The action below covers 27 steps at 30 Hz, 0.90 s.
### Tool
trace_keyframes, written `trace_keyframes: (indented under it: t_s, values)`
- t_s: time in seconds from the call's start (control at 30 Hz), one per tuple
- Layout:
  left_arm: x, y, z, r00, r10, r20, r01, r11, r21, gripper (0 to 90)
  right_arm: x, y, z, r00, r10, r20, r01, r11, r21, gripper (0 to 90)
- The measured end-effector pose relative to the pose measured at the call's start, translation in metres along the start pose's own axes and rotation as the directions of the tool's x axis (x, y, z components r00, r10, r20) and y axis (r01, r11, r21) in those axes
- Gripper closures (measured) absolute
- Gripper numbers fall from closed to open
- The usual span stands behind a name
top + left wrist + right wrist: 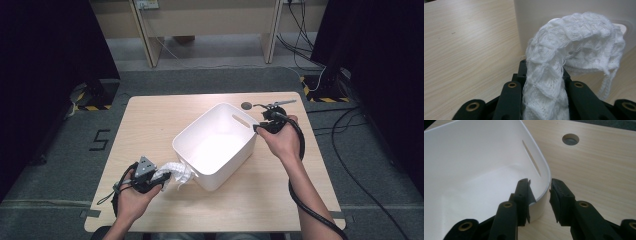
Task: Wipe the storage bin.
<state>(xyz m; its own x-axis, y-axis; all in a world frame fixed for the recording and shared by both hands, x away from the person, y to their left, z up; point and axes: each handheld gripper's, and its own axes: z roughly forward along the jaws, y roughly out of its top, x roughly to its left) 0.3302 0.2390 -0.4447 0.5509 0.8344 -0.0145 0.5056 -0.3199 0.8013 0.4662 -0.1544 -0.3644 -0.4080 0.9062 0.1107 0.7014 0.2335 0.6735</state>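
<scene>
Cloth — a white knitted piece — is clamped in my left hand-held gripper, its jaws closed on the bunched end while the rest arches up and droops toward the near wall of the white bin. From above, the cloth sits low over the surface, just beside the bin's near corner and not yet inside. My right hand-held gripper straddles the bin's rim at the far corner, jaws parted with the wall between them — released, as far as I can see, not pinching. I judge the step to be loading the cloth into the bin. Next I need to lift the left hand over the rim, bring it above the open interior, and let go there.
</scene>
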Motion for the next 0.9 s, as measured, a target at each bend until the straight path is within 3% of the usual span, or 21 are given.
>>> trace_keyframes:
  t_s: [0.17,0.47,0.9]
  values:
    - [-0.001,0.0,0.0,1.0,-0.002,0.0,0.002,1.0,-0.003,72.7,0.002,0.003,0.004,0.9997,0.022,0.013,-0.023,0.9996,0.019,68.6]
    - [-0.001,0.0,0.0,1.0,-0.001,0.004,0.001,1.0,-0.002,72.7,0.004,0.008,0.015,0.9987,-0.015,0.049,0.012,0.9986,0.051,73.2]
    - [-0.003,0.001,0.0,0.9999,0.003,0.01,-0.003,1.0,-0.003,72.6,0.003,0.011,0.015,0.9963,-0.064,0.058,0.06,0.9961,0.065,78.4]
